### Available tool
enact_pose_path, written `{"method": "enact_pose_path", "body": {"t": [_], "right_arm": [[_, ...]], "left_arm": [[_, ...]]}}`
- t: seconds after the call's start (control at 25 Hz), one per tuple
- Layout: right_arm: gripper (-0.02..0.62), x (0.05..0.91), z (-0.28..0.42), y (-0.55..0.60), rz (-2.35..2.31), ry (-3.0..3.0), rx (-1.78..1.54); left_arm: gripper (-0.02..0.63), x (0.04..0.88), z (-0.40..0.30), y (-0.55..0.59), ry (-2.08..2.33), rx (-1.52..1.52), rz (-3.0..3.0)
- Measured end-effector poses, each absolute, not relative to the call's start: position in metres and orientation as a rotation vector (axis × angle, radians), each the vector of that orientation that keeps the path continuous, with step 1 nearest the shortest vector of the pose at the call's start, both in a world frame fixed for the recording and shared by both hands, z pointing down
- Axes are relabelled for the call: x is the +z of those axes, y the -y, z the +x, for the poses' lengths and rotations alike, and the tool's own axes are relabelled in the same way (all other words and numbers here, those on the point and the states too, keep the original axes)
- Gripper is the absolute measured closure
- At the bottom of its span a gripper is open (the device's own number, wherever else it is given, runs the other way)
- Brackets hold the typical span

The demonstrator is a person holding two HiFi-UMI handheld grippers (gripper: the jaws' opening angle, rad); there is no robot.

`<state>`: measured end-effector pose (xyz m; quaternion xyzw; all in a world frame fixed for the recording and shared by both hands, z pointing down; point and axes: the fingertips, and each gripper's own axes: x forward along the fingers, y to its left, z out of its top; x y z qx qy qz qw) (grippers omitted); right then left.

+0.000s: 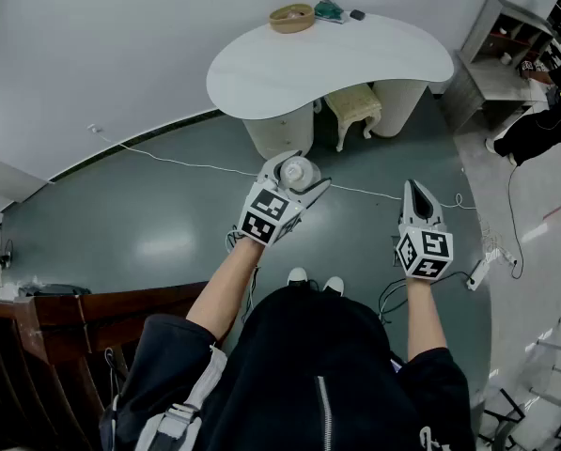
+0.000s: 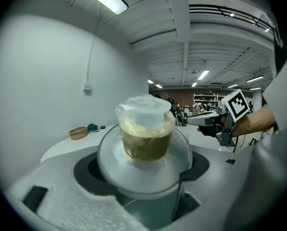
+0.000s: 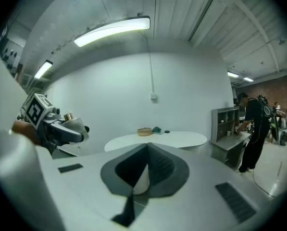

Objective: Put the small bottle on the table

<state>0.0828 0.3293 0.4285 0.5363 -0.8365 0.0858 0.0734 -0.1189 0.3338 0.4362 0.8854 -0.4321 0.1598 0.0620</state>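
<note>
The small bottle [image 2: 145, 131] is a clear jar with brownish contents and a film-covered white cap. It sits between the jaws of my left gripper [image 1: 303, 171], which is shut on it and holds it in the air over the grey floor, short of the white curved table [image 1: 355, 64]. My right gripper [image 1: 417, 192] hangs to the right at about the same height, jaws shut and empty. In the right gripper view the fingertips [image 3: 145, 150] meet, and the table [image 3: 181, 139] lies straight ahead.
A wooden bowl [image 1: 291, 17], a green object [image 1: 329, 9] and a small dark item [image 1: 357, 14] lie at the table's far edge. A cream stool [image 1: 353, 109] stands beneath it. A grey shelf unit [image 1: 496, 59] and a person [image 1: 548, 111] are at the right. A white cable [image 1: 186, 164] crosses the floor.
</note>
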Motion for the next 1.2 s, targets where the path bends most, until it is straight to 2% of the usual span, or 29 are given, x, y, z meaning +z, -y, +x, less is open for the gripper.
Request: {"method": "enact_pose_path", "body": {"t": [1.2], "right_arm": [[0.594, 0.452, 0.159, -0.3, 1.492, 2.603, 0.368]], "left_arm": [[0.264, 0.453, -0.024, -0.297, 1.328, 0.524, 2.633]]}}
